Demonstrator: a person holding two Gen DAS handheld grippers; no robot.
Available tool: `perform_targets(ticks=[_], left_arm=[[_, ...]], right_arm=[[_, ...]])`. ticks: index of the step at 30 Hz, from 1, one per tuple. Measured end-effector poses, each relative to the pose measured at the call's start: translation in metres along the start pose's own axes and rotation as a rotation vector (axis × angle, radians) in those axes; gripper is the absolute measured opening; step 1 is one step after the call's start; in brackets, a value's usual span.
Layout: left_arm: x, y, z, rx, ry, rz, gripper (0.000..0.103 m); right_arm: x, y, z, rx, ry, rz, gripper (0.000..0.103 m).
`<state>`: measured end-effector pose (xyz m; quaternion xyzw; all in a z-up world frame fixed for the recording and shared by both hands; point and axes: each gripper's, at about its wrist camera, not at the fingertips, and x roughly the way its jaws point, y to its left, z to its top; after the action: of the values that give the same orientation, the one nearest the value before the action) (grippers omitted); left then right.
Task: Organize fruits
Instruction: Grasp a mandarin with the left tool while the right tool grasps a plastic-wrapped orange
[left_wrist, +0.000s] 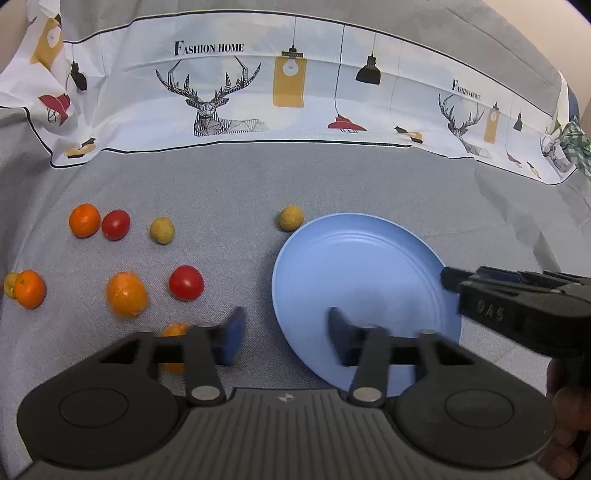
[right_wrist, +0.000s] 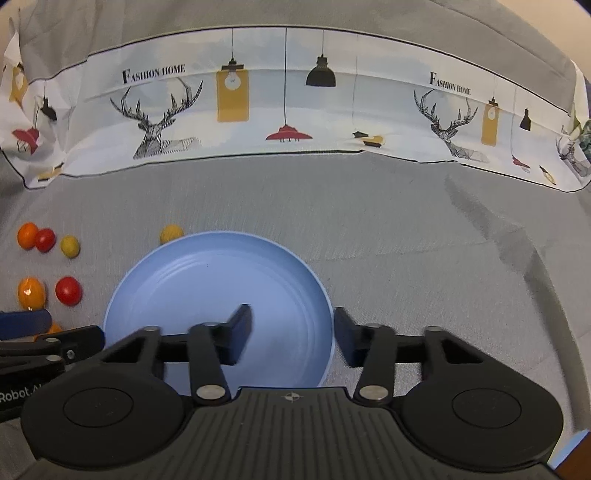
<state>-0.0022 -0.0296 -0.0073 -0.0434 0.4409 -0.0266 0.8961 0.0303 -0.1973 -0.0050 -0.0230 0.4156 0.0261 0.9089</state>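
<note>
Surface: I see a grey woven cloth (left_wrist: 229, 177) covering the whole work area, lightly creased toward the right. Backdrop: a printed fabric band (left_wrist: 229, 92) runs along the far edge, white ground with geometric deer heads, hanging lamps and the words "FASHION HOME"; plain grey material rises behind it. A scrap of green checked cloth (left_wrist: 574, 142) sits at the far right end of the band. Plate: one pale blue round plate (left_wrist: 354, 258), with nothing on it, lying flat on the cloth right of centre in my left wrist view. Fruit, all on the cloth left of the plate: a yellowish-brown round fruit (left_wrist: 291, 218) just beside the plate's far left rim; a second one (left_wrist: 162, 230) further left; a mandarin (left_wrist: 84, 220) touching a cherry tomato (left_wrist: 116, 224) at far left; a larger orange (left_wrist: 126, 294) with a second cherry tomato (left_wrist: 186, 282) beside it nearer to me; another mandarin (left_wrist: 29, 289) at the left edge against a small yellow fruit (left_wrist: 10, 285); one more orange fruit (left_wrist: 176, 339) partly hidden behind my left finger. Left gripper (left_wrist: 286, 338): jaws apart, nothing between them, straddling the plate's left rim. Right gripper (right_wrist: 291, 338): jaws apart, nothing gripped, straddling the plate's near right rim. A hand (left_wrist: 565, 424) shows at the right edge of my left view.
</note>
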Motion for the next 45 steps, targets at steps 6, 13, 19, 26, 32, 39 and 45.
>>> perform_targets(ticks=[6,13,19,26,32,39,45], left_arm=[[-0.010,0.009,0.002,0.005,-0.006,-0.036,0.008],[-0.049,0.098,0.037,-0.144,-0.157,-0.061,0.008],[-0.027,0.186,0.026,-0.385,-0.034,0.039,0.008],[-0.030,0.203,0.028,-0.418,-0.053,0.149,0.008],[-0.033,0.224,0.022,-0.464,-0.061,0.196,0.010],[-0.013,0.221,0.023,-0.403,-0.016,0.227,0.030],[0.007,0.213,0.026,-0.340,0.030,0.310,0.042]], right_arm=[[-0.004,-0.003,0.004,0.043,-0.037,0.037,0.029],[-0.014,0.015,0.012,0.070,-0.100,0.153,0.037],[-0.018,0.051,0.016,-0.002,-0.124,0.296,0.036],[-0.015,0.118,0.007,-0.177,-0.049,0.459,0.036],[-0.008,0.164,-0.006,-0.326,-0.029,0.445,0.038],[0.010,0.190,-0.022,-0.407,0.009,0.400,0.047],[0.023,0.203,-0.033,-0.482,0.035,0.352,0.047]])
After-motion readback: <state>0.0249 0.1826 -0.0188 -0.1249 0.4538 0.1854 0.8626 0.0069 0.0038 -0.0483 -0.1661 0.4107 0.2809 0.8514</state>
